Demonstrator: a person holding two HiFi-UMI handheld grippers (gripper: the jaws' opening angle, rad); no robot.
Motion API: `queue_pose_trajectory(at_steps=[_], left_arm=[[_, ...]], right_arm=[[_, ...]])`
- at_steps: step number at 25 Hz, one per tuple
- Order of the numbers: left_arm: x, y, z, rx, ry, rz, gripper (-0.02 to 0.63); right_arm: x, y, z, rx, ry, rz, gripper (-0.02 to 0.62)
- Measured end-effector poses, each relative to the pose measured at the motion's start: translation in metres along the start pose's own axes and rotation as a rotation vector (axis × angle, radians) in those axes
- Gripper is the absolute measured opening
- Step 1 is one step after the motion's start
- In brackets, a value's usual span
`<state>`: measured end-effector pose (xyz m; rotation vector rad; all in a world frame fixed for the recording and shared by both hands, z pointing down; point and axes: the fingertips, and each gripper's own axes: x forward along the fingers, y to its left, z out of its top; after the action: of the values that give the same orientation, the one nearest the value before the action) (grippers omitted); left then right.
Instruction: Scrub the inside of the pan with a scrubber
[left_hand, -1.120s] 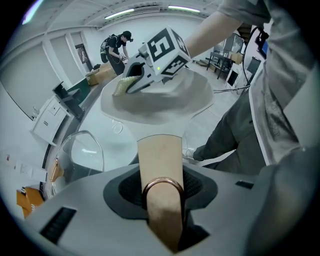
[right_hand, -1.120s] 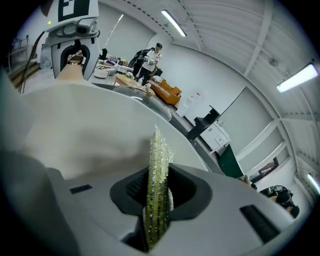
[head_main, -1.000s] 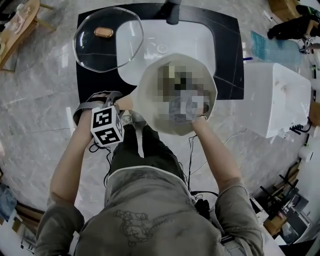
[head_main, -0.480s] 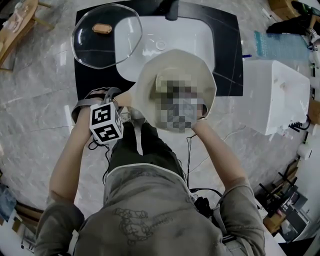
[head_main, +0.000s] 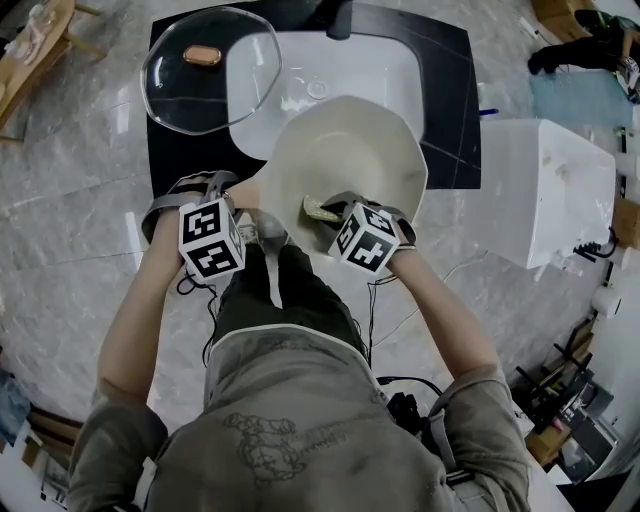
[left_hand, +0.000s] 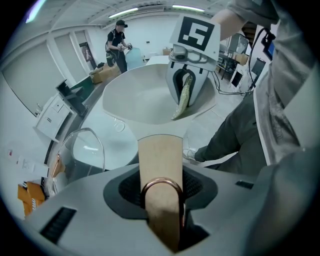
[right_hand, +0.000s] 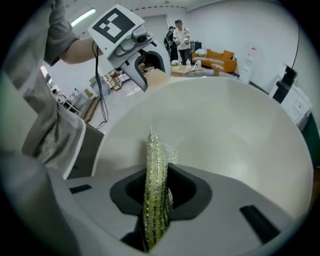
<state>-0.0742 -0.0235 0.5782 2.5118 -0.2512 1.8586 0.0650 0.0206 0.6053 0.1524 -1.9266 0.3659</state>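
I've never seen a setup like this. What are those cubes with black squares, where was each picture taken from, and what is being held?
There is no robot here. A person holds a two-jaw tool in each hand, and the patterned cubes are part of those tools. One picture comes from a camera on the person's head, looking down. The other two come from cameras riding on each tool, looking along its jaws. The left gripper is clamped on the wooden handle of a cream pan, held above a white sink set in a black counter. The right gripper pinches a green glittery scrubber inside the pan. A glass lid lies on the counter at the sink's edge.
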Motion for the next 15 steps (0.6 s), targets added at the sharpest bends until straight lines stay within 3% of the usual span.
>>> queue_pose_trajectory(at_steps=[7,15], left_arm=[[0.0,-0.001,0.0,-0.02,0.014,-0.001,0.163],[0.0,0.0,-0.001,-0.019,0.02,-0.003,0.161]], right_arm=[[-0.014,0.027,-0.02,0.035,0.073,0.184,0.075],[-0.061,0.059,-0.018,-0.009,0.049,0.403,0.075]])
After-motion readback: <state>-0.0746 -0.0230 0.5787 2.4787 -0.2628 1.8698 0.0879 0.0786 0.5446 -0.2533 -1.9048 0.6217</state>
